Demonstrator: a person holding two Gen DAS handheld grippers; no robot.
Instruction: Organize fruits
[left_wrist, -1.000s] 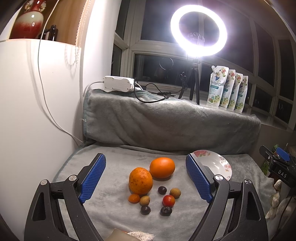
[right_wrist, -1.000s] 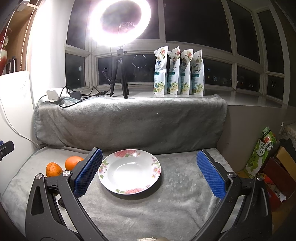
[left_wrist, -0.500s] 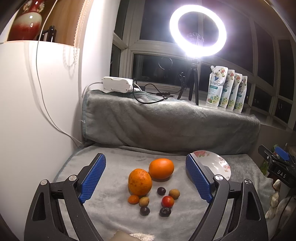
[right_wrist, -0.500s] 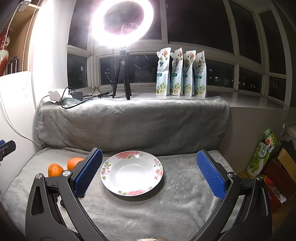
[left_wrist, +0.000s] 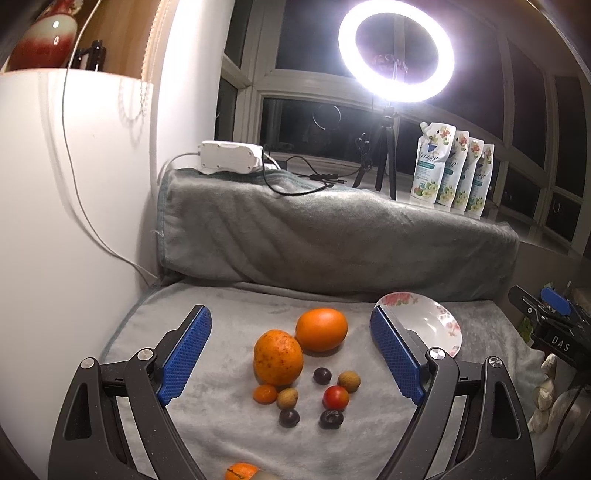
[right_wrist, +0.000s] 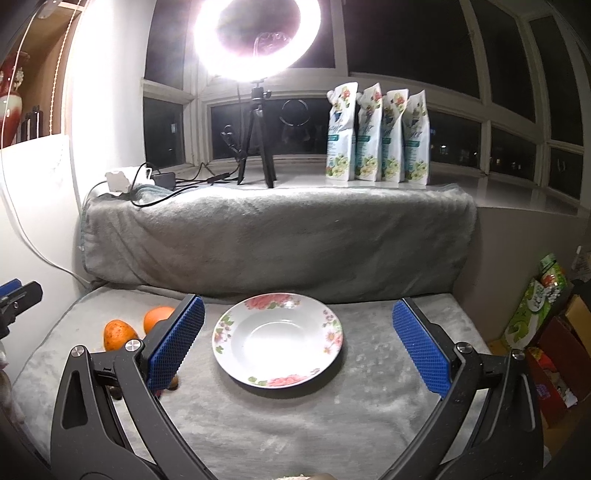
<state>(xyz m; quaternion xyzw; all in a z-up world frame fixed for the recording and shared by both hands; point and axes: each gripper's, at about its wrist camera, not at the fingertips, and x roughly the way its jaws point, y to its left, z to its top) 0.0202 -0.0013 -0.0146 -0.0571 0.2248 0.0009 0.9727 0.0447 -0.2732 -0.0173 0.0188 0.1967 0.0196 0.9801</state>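
Item: fruit cluster on a grey fleece blanket (left_wrist: 229, 424), unsorted. Two large pieces — a speckled orange (left_wrist: 277, 357) and a smooth orange (left_wrist: 321, 329) — lie touching, the smooth one further back. Just in front of them sit the small fruit: a small orange fruit (left_wrist: 265, 393), two tan longan-like fruits (left_wrist: 287, 398), a red cherry tomato (left_wrist: 335, 397), and three dark round fruits (left_wrist: 331, 418). Another orange piece shows partly at the bottom edge of the left view. Receptacle: a floral-rimmed plate (right_wrist: 277, 339), bare inside, to the right of the cluster and near it. Left gripper (left_wrist: 290, 354): jaws wide apart, holding nothing, hovering above the cluster with both oranges framed between the blue pads (left_wrist: 184, 354). Right gripper (right_wrist: 299, 347): likewise spread and unloaded, with the plate between its fingers. Step in hand, as judged: first pick, nothing yet on the plate. To do it well, lower the left gripper over one fruit only — the speckled orange is nearest the centre line — with the pads astride its widest part, and close gently, since the two oranges touch and a careless approach could roll the smooth one or scatter the small fruit in front.
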